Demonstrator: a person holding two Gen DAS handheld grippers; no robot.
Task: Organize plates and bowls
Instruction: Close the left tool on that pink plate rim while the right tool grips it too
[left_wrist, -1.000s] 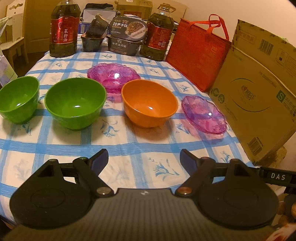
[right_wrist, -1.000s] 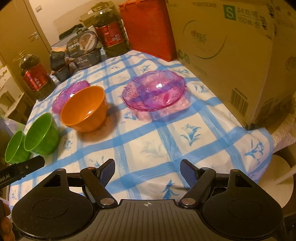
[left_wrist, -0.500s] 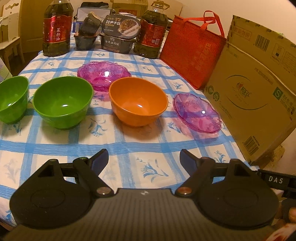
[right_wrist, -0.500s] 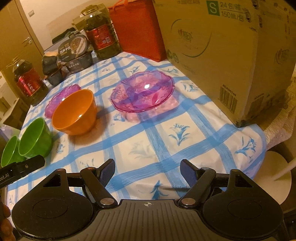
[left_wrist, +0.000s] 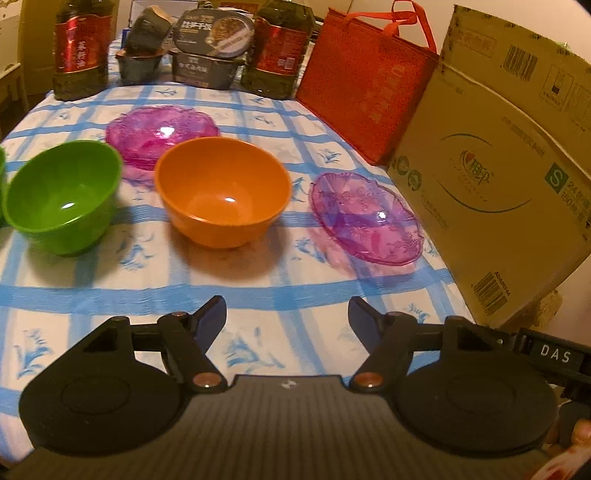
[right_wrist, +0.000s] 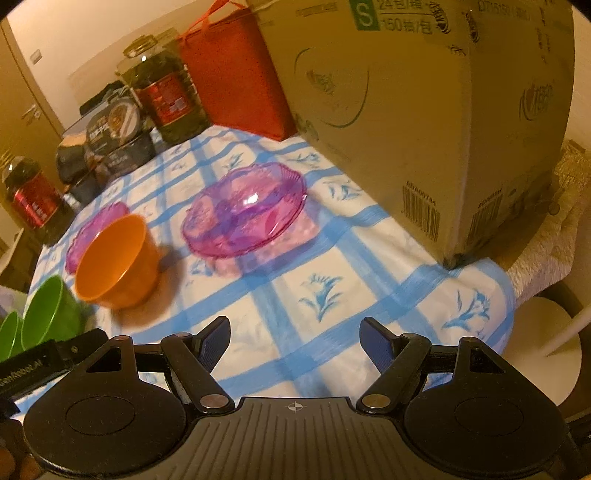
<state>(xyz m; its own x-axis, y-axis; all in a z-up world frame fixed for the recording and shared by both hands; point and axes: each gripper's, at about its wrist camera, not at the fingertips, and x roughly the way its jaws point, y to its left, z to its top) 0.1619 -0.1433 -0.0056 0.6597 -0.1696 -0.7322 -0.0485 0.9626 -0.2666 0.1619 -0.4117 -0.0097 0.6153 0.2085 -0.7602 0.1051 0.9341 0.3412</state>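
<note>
Two grippers, left gripper (left_wrist: 287, 314) and right gripper (right_wrist: 294, 334), we hold spread and empty: the near purple plate (right_wrist: 245, 210) lies at eleven o'clock of the right (the nearer hand), the orange bowl (left_wrist: 221, 190) at eleven of the left, whose view alone shows the far purple plate (left_wrist: 162, 134) whole, probably unstacked.

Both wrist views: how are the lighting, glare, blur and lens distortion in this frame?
Left wrist view: warm yellowish light, glare spots inside the orange bowl and green bowl, soft blur throughout, table edges bowed by the fisheye. Right wrist view: same warm cast, a highlight on the purple plate, the cardboard box bulging, dark vignette in the corners.
</note>
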